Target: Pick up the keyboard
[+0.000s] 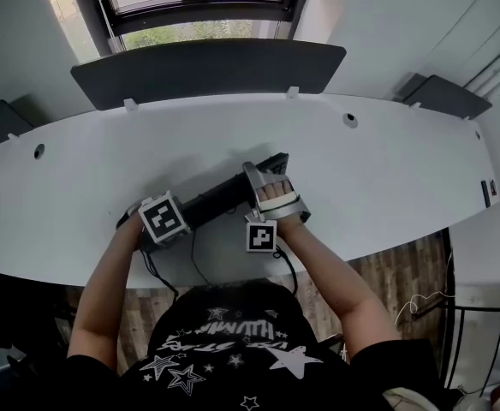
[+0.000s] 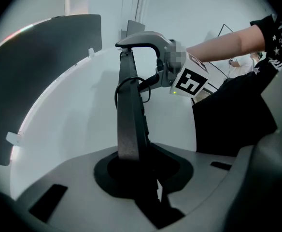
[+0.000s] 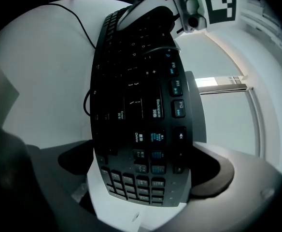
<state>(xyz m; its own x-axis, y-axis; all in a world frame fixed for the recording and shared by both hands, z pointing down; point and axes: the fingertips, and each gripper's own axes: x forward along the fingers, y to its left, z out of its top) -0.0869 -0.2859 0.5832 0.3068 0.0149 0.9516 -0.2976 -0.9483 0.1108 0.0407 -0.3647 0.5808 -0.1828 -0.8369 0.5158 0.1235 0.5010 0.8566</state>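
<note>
A black keyboard [image 1: 218,199] stretches slantwise over the white desk [image 1: 387,178], gripped at both ends. My left gripper [image 1: 145,229] holds its left end. In the left gripper view the keyboard [image 2: 129,124] stands edge-on between the jaws, and the left gripper [image 2: 141,174] is shut on it. My right gripper [image 1: 267,187] clamps the right end. In the right gripper view the number-pad end of the keyboard [image 3: 141,110] sits in the right gripper [image 3: 142,179], its key face turned toward the camera. Each gripper appears at the far end in the other's view.
A dark partition panel [image 1: 207,67] runs along the desk's far edge, with a window [image 1: 199,11] behind it. The keyboard's black cable [image 1: 195,264] drops over the desk's near edge. Small round holes [image 1: 350,120] sit in the desktop. Wood floor [image 1: 404,272] lies below.
</note>
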